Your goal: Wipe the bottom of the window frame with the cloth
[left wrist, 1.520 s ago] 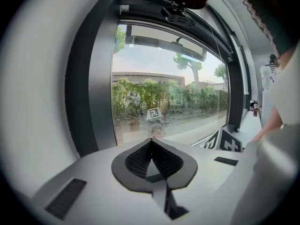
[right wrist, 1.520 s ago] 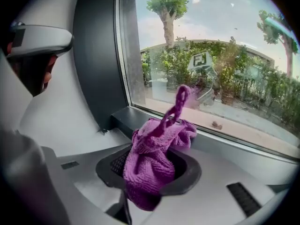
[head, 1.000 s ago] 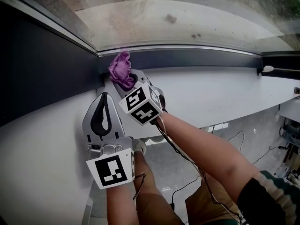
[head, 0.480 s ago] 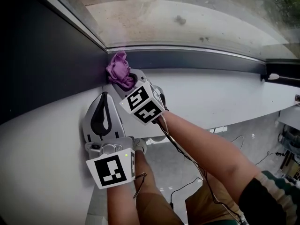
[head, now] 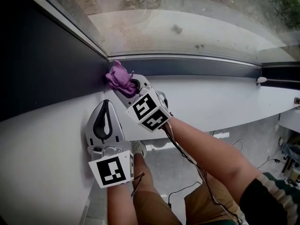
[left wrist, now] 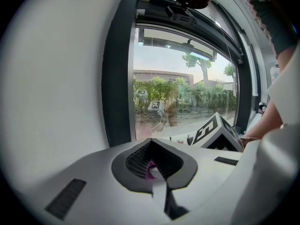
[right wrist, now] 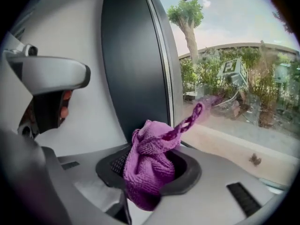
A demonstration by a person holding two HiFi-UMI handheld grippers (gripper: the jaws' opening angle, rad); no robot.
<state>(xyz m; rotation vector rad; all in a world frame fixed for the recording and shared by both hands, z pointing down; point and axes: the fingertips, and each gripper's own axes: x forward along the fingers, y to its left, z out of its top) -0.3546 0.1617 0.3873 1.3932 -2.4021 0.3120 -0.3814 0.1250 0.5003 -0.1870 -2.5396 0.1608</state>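
Nearest are the person's two forearms, reaching up over the white sill (head: 220, 95). The left tool (head: 106, 105) lies flat on the sill with its jaws together and nothing held. A sliver of purple shows through the gap in its pads, probably the cloth beyond. It looks parked there to steady the body, since the wipe needs only one tool.

Just ahead, and crossing over it, the right tool (head: 127, 87) is clamped on the cloth (head: 119, 76). The purple wad bulges out of the jaws and a loop of it sticks up toward the glass (head: 187, 29). Bunching it this way leaves a soft pad ahead of the hard jaws, so fabric rather than plastic meets the frame (head: 197, 65).

The cloth sits in the left corner, where the frame's dark bottom strip meets the dark upright (head: 51, 55). It is against that corner or just beside it. I judge this the start of a pass, with the whole strip to the right not yet wiped.

There is no brand or word to read. Each tool carries a cube (head: 150, 111) with black-and-white square markers. A marker board (right wrist: 232, 68) stands outside among shrubs, and its pattern is not legible text.
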